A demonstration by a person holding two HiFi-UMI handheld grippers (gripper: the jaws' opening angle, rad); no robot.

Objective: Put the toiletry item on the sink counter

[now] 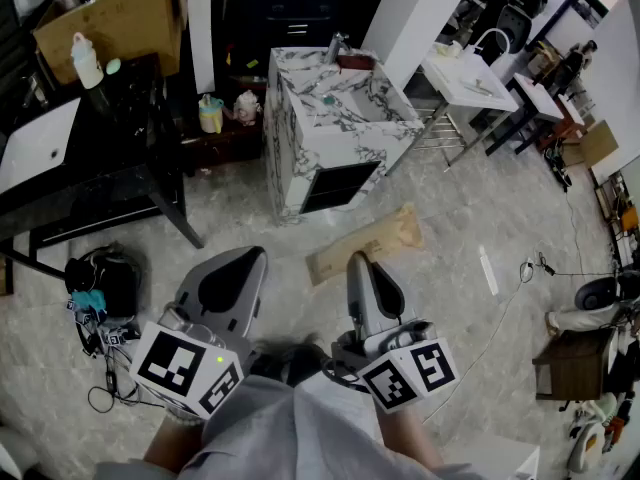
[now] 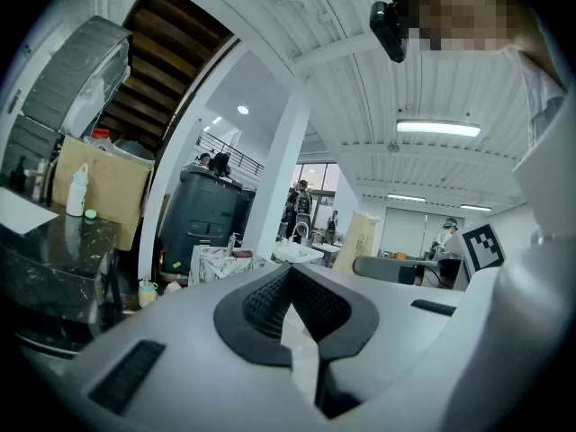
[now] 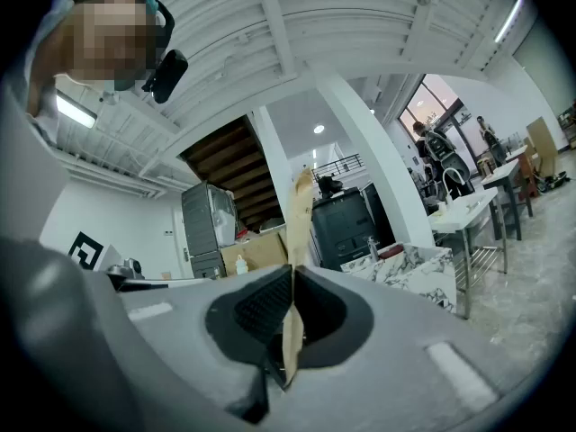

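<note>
Marble-patterned white sink counter [image 1: 295, 88] stands well ahead across pale floor [image 1: 450, 268]; right gripper [image 3: 292, 282] pinches thin tan paper-like packet [image 3: 298, 210] (edge-on, long axis upright, presumably the toiletry item); left gripper [image 2: 290, 273] jaws closed, empty.

Left claw [image 1: 248, 254] and right claw [image 1: 357, 258] — matte grey moulded shells, black ribbed pads [image 2: 270, 302]. Left cube [image 1: 188, 368] and right cube [image 1: 410, 371] — white, black square markers. Garment [image 1: 270, 423] light grey.
</note>
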